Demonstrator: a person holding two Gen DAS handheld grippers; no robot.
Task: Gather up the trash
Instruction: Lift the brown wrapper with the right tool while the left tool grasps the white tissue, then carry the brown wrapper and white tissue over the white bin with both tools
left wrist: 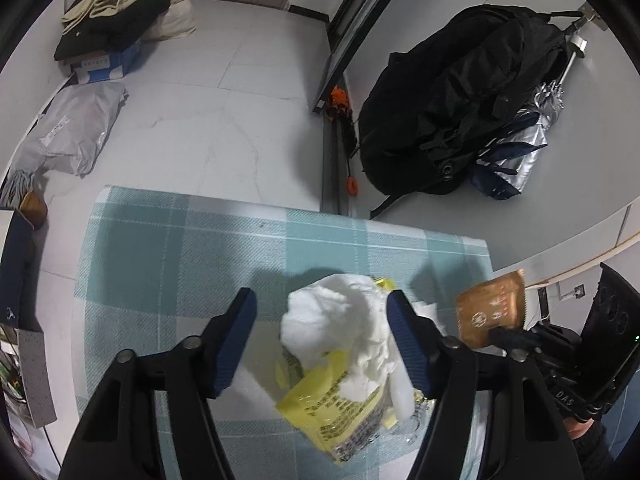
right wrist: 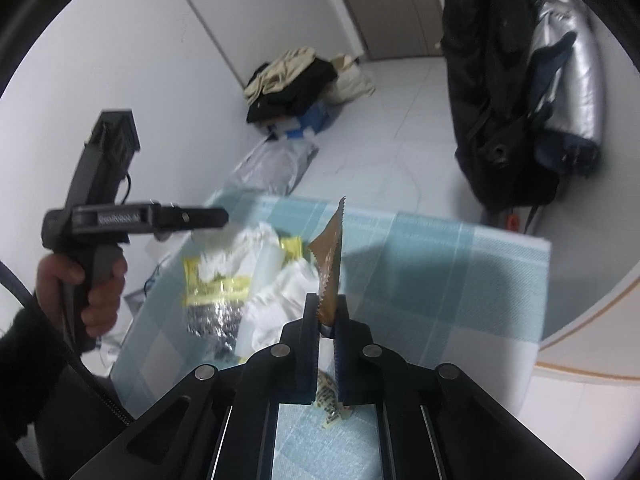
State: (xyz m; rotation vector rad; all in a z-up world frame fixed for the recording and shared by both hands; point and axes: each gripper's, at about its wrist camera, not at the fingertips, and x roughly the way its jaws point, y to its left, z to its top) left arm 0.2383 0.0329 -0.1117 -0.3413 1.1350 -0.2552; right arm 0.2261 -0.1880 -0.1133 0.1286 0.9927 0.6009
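Brown wrapper: we hold the brown wrapper [right wrist: 330,258] in the right gripper [right wrist: 327,320], pinched by its lower end; its long axis stands nearly upright, toothed edge facing right, tip pointing up and away from us, lifted clear of the cloth [right wrist: 440,264].
Right gripper: our jaws are clamped narrow on the wrapper; from the left camera we see the wrapper [left wrist: 491,311] just right of the tissue [left wrist: 344,320].
Left gripper: our left gripper [left wrist: 322,336] stands about half wide around the tissue; its right pad is against the paper, the left pad apart from it, so nothing is gripped.
Tissue: a crumpled white wad on the cloth, no clear long axis.
Yellow packet: the yellow packet [left wrist: 340,408] lies flat under the tissue's near side, long axis slanting toward us and right, foil end nearest.
Around: beyond the cloth's far edge we see a black backpack [left wrist: 460,112] with a silver umbrella [left wrist: 520,140], a grey bag [left wrist: 76,128] and folded clothes [left wrist: 116,12] on the floor.
In the way: the tissue covers much of the packet.
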